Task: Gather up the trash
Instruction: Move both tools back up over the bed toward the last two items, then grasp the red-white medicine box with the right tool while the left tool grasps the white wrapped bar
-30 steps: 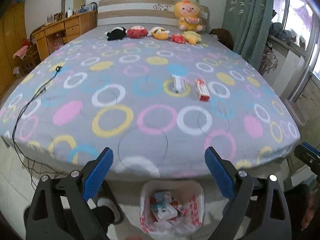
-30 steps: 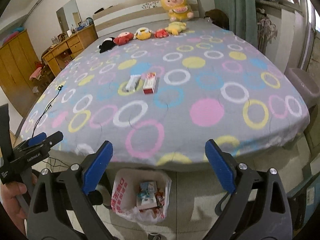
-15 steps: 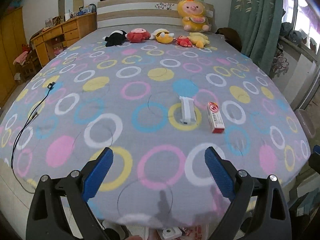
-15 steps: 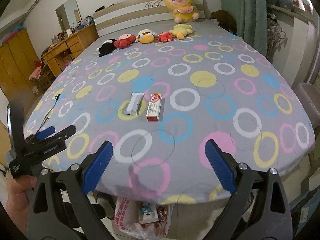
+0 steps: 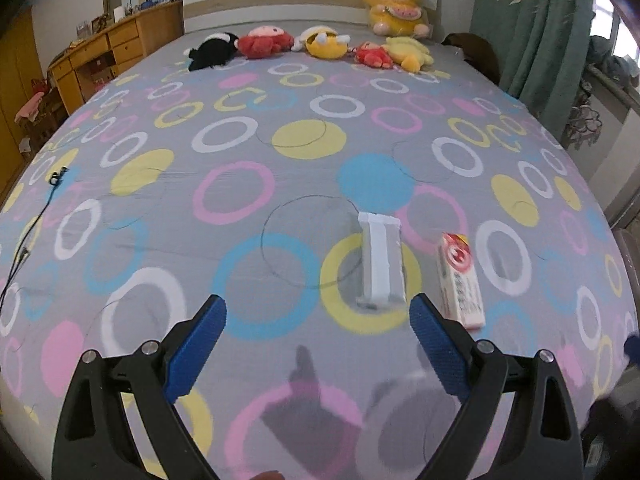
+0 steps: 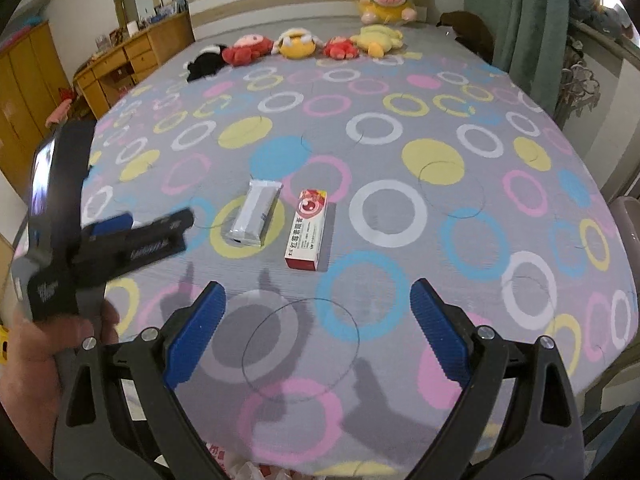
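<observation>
Both tongs hang over the near part of a bed [image 5: 168, 216] covered in a grey sheet w/ coloured rings. The left tongs [image 5: 318, 322] stand wide apart and empty, blue pads showing on each side; the right tongs [image 6: 318, 312] are likewise spread w/ nothing between them.

Two bits of trash lie side by side on the sheet, close but not touching. A silver-grey wrapper pack [image 5: 380, 266] sits on a yellow ring, just ahead of the left tongs and nearer their right finger. To its right lies a red-and-white carton [image 5: 460, 282] (printed text on its side, too small to read), which sits ahead of the right tongs, slightly left of centre in the right wrist view.

In that same view the left tool shows at the left edge, held by a hand [image 6: 44, 360]; its tips point toward the wrapper pack but are blurred, so contact can't be judged — prob. apart.

A row of plush toys [image 5: 320, 42] lines the headboard end. A white bag w/ red print [image 6: 240, 468] peeks out below the bed's near edge.
</observation>
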